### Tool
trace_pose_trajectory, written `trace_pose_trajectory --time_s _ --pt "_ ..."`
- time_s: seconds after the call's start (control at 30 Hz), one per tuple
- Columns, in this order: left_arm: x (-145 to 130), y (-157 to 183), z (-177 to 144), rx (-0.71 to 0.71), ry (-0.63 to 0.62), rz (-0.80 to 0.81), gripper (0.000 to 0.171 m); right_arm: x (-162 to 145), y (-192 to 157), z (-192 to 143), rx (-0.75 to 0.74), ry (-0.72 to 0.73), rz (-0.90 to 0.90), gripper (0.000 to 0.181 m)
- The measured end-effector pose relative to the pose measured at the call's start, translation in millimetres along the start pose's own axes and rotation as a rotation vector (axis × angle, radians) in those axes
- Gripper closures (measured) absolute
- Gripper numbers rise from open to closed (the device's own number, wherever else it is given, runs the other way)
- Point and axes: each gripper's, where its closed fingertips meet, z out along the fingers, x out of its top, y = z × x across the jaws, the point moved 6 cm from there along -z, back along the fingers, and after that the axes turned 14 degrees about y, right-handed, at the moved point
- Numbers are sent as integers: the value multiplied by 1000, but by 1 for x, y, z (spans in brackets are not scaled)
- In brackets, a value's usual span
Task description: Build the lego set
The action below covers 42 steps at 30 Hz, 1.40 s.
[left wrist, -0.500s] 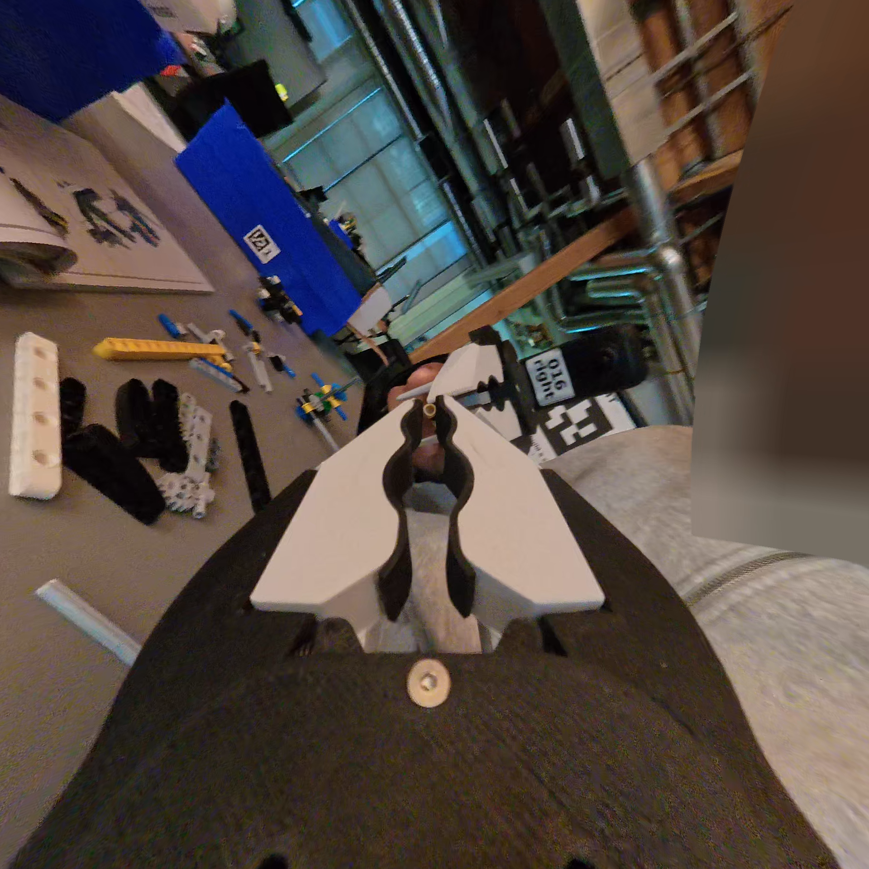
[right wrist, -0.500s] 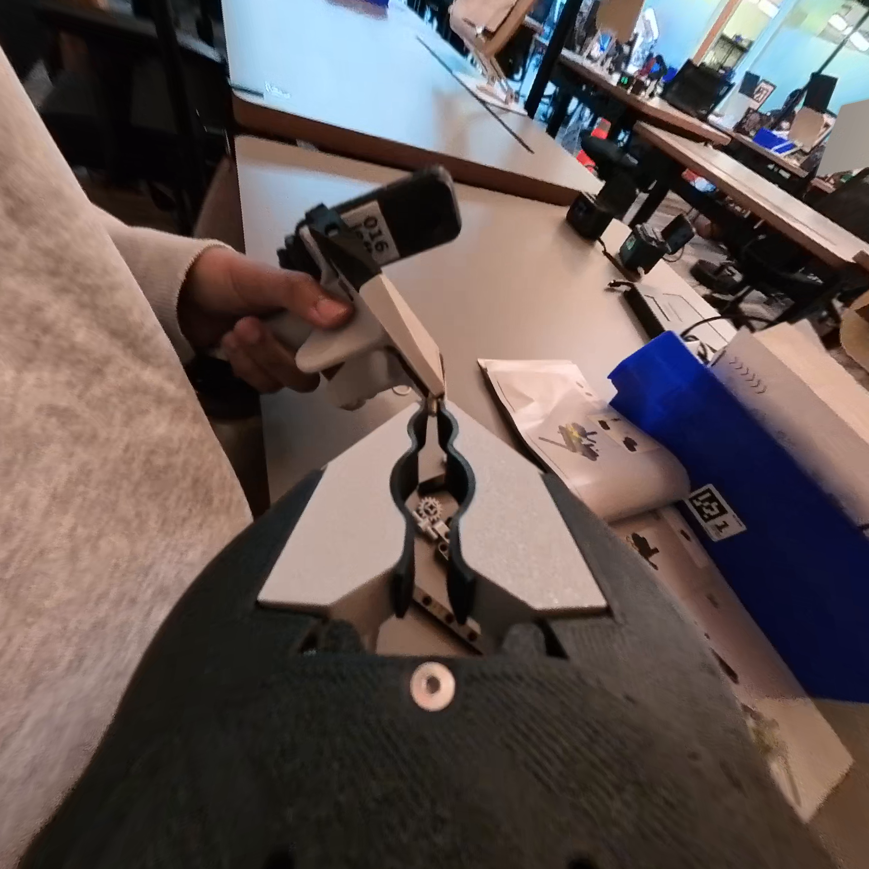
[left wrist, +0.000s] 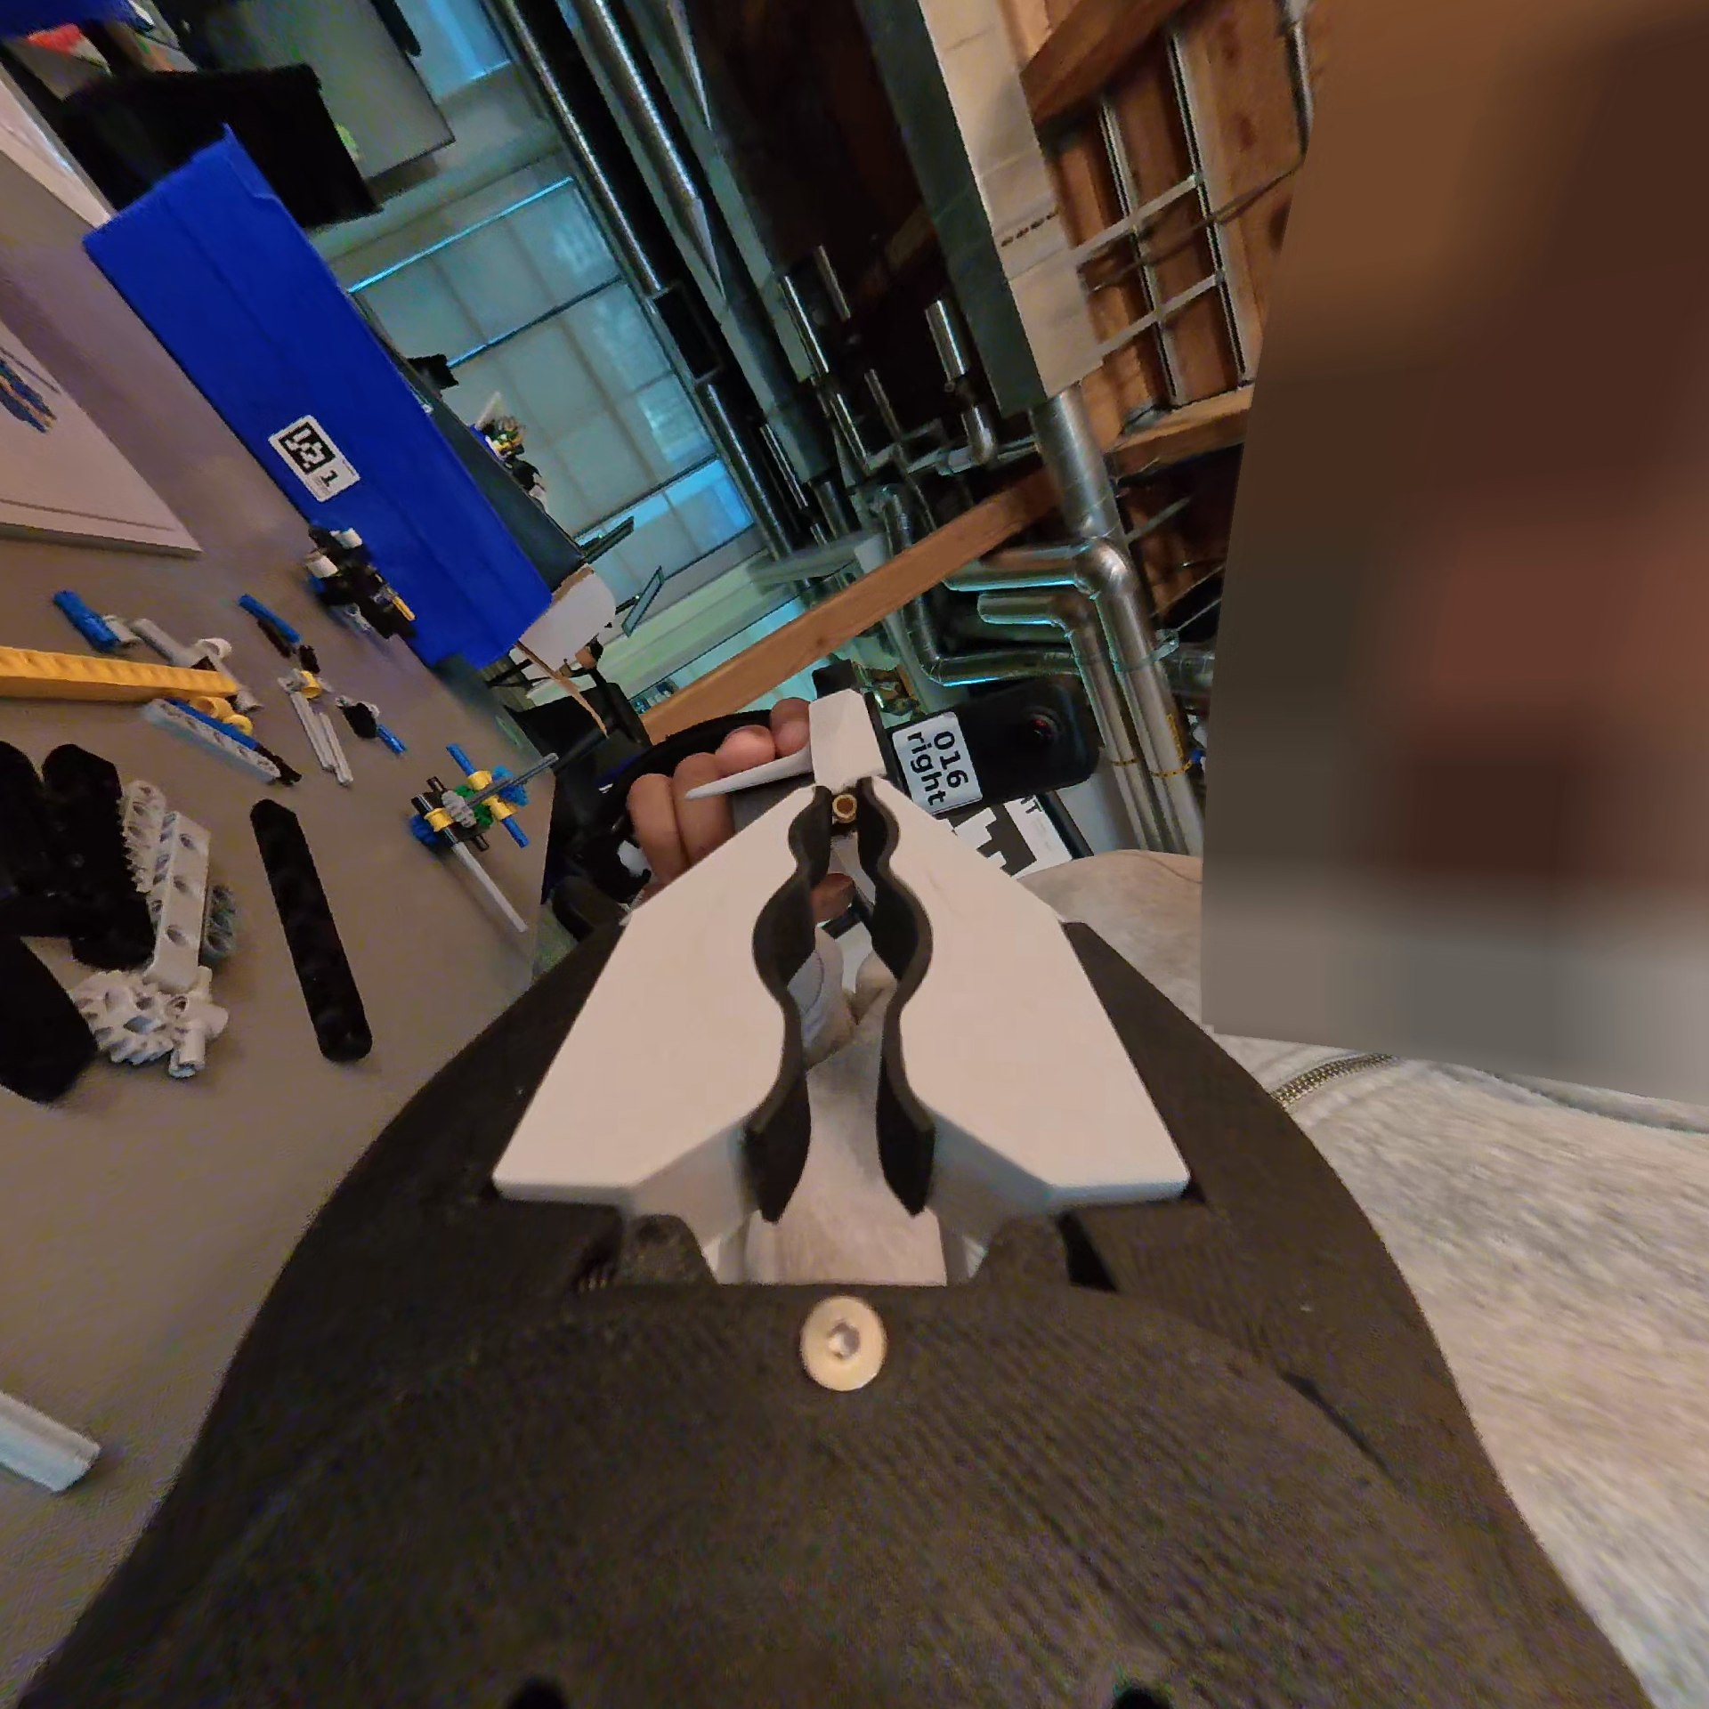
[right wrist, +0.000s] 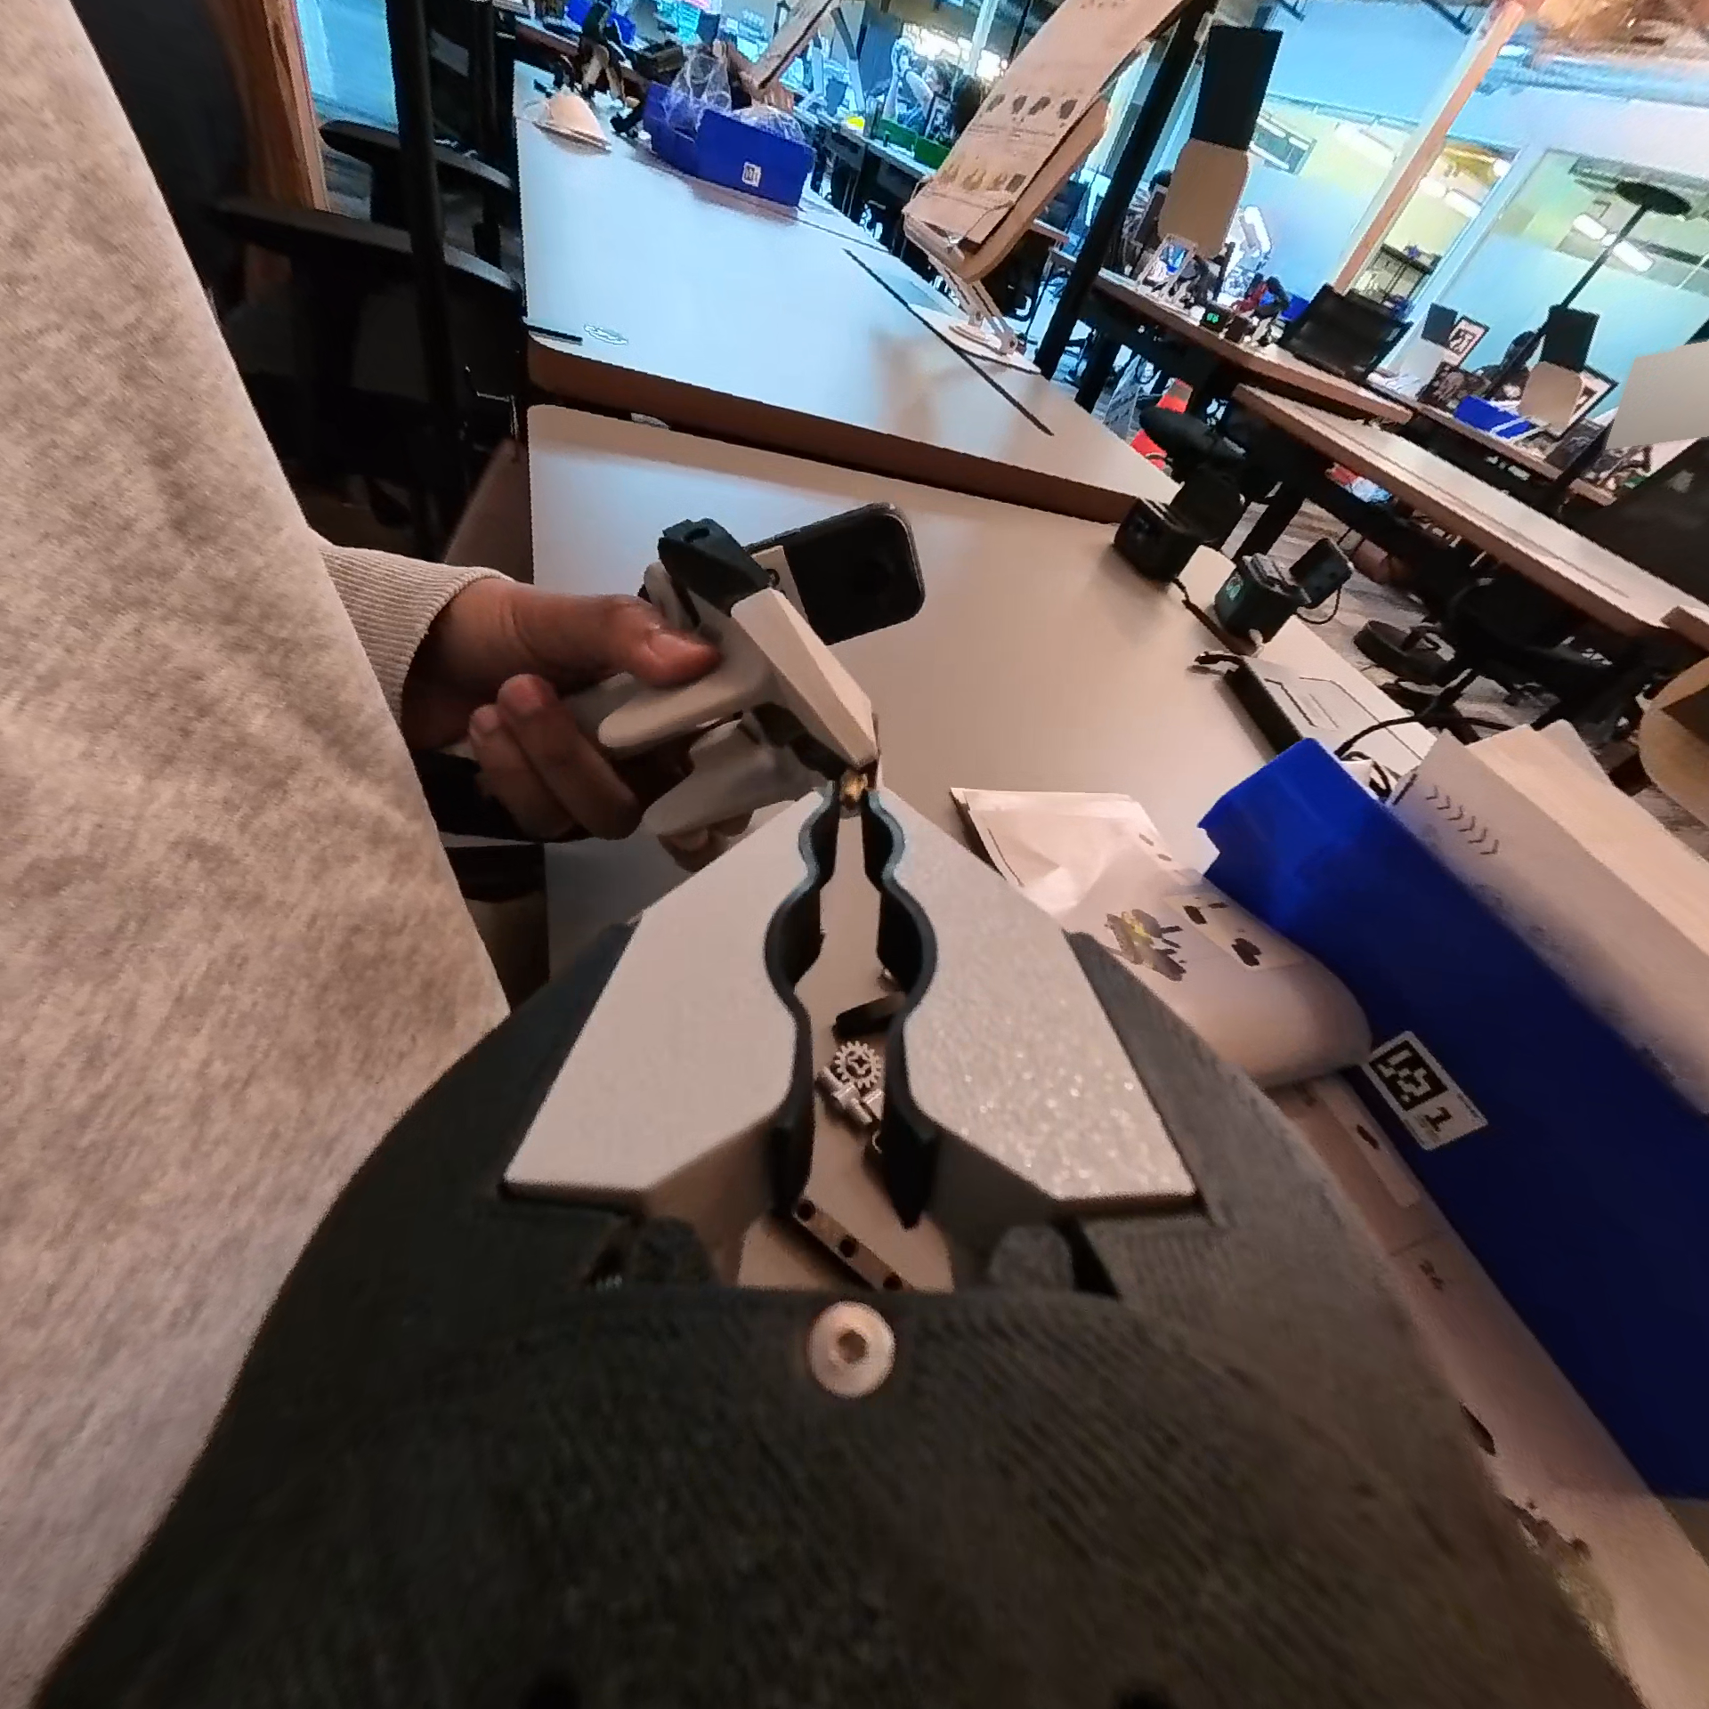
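Both hand-held grippers meet tip to tip above the worktop: left hand-held gripper and right hand-held gripper each pinch the same small tan lego pin. Build looks early: most lego parts lie loose, one small subassembly done

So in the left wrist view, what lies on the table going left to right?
Black curved pieces → white toothed beam → long black beam → blue-and-yellow axle assembly, with the blue bin behind.
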Motion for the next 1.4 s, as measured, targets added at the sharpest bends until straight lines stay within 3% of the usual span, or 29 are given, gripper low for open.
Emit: trace_pose_trajectory --time_s 0.2,0.3,0.5,0.6,0.77,1.0,1.4 --pt "2 2 0 21 6 23 168 2 0 -1 10 -4 55 179" --pt "15 3 -12 128 53 139 155 1 5 -1 -4 -54 128 179" --pt "28 5 -53 591 41 647 154 -25 1 6 13 -481 258 179" --pt "36 5 -72 757 51 753 154 -39 -10 16 47 -710 277 179" --pt "48 2 -96 900 67 772 153 -52 -29 37 99 -950 339 179" --pt "59 2 -115 905 127 691 152 -61 -29 47 89 -1192 393 178" --pt "72 1 -134 917 231 666 153 -66 -30 60 91 -1292 415 179"
